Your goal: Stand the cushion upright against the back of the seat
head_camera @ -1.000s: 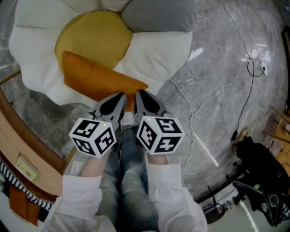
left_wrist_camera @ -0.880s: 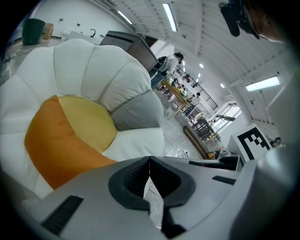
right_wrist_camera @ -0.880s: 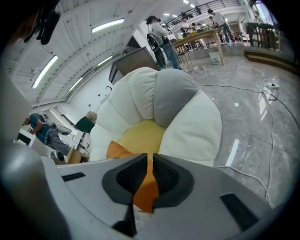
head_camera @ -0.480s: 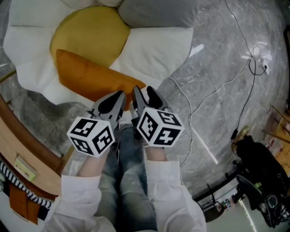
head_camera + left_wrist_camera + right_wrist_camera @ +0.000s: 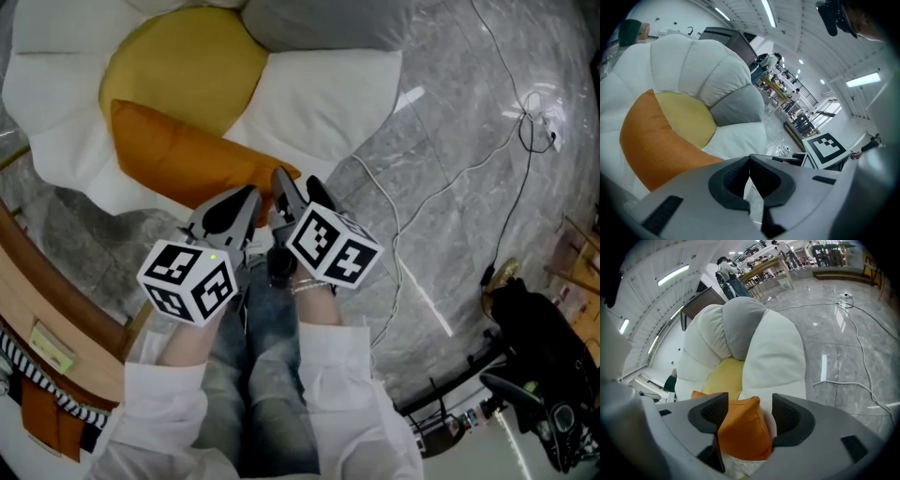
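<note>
The orange cushion (image 5: 187, 159) lay flat on the seat (image 5: 319, 94), centre-left of the head view. Your right hand-held gripper (image 5: 744, 413) had just been opening. Its jaws stood wide around the cushion's near corner, not yet pinching it. Your left hand-held gripper (image 5: 750, 174) was closed and empty. With so little fabric to grip, the corner could have slipped out on lifting, or the cushion could have flopped sideways.
</note>
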Available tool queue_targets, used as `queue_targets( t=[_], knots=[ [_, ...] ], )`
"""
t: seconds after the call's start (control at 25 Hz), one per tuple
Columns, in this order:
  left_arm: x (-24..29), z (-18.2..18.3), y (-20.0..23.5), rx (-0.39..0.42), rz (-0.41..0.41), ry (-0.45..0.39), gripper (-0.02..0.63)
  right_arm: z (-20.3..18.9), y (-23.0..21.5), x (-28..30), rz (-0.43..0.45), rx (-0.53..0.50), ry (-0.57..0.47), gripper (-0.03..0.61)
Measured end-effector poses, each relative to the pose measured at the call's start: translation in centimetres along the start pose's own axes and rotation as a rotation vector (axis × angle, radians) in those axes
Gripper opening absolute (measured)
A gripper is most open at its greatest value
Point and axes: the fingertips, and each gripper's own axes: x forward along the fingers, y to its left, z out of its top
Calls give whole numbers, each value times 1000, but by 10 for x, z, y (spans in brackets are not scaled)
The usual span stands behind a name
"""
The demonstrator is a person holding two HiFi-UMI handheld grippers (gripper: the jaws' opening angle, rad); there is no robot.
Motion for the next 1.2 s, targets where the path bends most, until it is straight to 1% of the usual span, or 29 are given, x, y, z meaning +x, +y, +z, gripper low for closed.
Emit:
queue_targets(
  t=[0.08, 0.16, 0.28, 0.4, 0.52, 0.64, 0.72, 0.84, 1.0, 1.12, 1.2],
  knots=[
    [1, -1, -1, 21, 2, 4, 8, -3, -5, 2, -13, 32, -3, 278],
    [2, -2, -3, 20, -3, 6, 8, -5, -9, 3, -18, 74, -3, 278],
    [3, -2, -4, 18, -6, 6, 8, -8, -9, 6, 5, 140, -5, 276],
    [3, -4, -4, 25, -12, 12, 8, -14, -8, 11, 33, 160, 8, 276],
    [1, -6, -2, 35, -11, 16, 8, -22, -9, 15, 33, 179, 27, 266],
    [1, -8, -1, 31, -13, 21, 8, -26, -10, 18, 36, 221, 32, 235],
    [1, -10, -1, 21, -16, 21, 8, -25, -9, 19, 38, 224, 27, 203],
    [2, -11, -1, 18, -12, 21, 8, -22, -7, 20, 30, 202, 21, 146],
    [1, -12, 3, 15, -4, 25, 8, -23, -4, 19, 5, 148, 12, 86],
    [-4, -11, 8, 14, 5, 21, 8, -29, 1, 16, 22, 192, -1, 43],
    [-9, -8, 10, 17, 9, 16, 8, -31, 4, 13, 35, 205, -9, 37]
  ],
)
